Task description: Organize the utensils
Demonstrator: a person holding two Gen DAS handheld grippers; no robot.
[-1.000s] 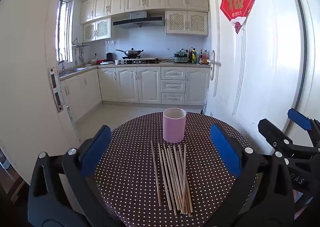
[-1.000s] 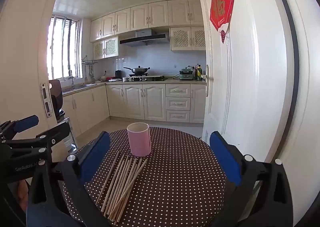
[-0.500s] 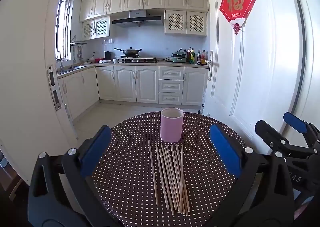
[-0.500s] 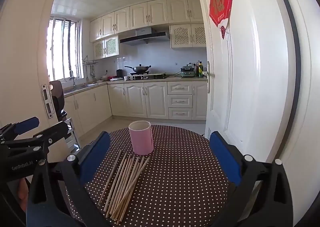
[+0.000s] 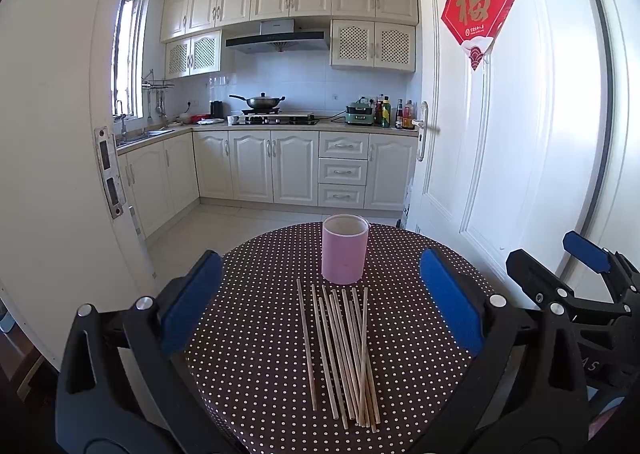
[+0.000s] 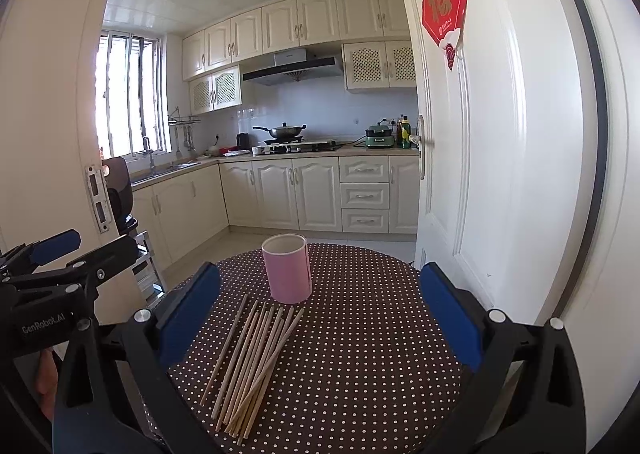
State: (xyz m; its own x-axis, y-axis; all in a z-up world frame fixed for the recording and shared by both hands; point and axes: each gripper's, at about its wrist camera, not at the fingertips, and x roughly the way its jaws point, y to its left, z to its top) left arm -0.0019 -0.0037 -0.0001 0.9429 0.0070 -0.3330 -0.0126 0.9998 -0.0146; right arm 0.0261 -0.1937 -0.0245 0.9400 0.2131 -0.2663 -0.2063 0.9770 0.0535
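A: Left wrist view first: our left gripper (image 5: 320, 318) hangs with its fingers spread wide, nothing between them. Below it the chopsticks (image 5: 344, 354) lie loose on the dotted table (image 5: 256, 366), near us, with the pink cup (image 5: 345, 248) upright just beyond their far tips

B: How do we reckon they'll handle?

A: Light, thin, stiff, likely wooden and smooth, so we'd expect them to roll or slip. We'd pinch a few across the shafts near the middle, where they bunch. The right gripper (image 5: 576, 282) shows at the right edge; its fingers look parted too

B: Count?

A: One cup. Sticks: we make it about ten, though they overlap, one crossing the rest, so we can't be sure

B: Right wrist view now

A: Our right gripper (image 6: 320, 318) is wide open and empty as well. The chopsticks (image 6: 256, 362) fan left of centre, near; the cup (image 6: 287, 268) stands just past them. Left gripper (image 6: 68, 254) waits at the far left, apart from everything
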